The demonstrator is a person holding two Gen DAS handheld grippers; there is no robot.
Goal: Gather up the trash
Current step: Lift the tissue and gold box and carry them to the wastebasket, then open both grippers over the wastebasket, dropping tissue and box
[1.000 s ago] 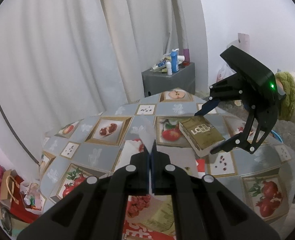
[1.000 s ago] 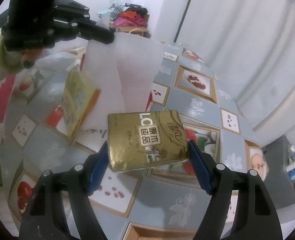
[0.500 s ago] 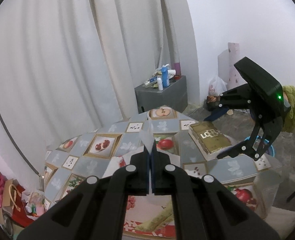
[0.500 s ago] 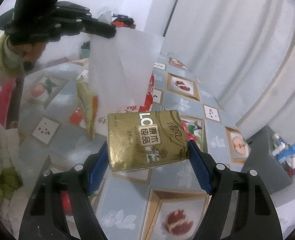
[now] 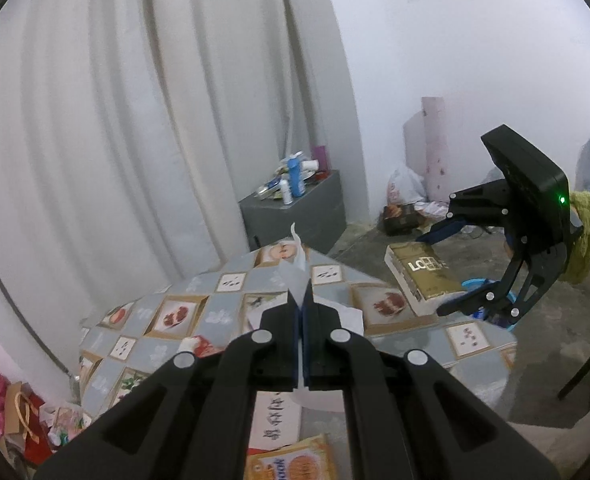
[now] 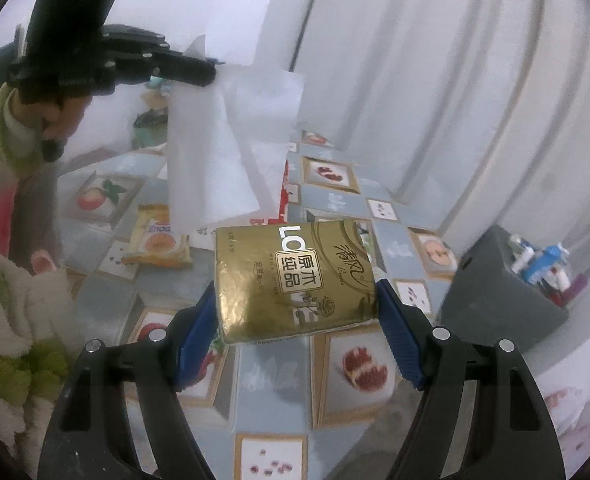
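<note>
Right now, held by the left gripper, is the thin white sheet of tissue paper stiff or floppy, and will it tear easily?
Probably floppy: the thin white sheet of tissue paper hangs limp and creased from the left gripper. It looks very light and half see-through, so it may flutter. A sharp pull would likely tear it at the pinched corner.

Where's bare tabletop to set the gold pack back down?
Free: the stretch under the gold tissue pack, toward the curtain-side edge of the table. Crowded: the person's side, with the biscuit packet and red papers under the hanging white tissue.
</note>
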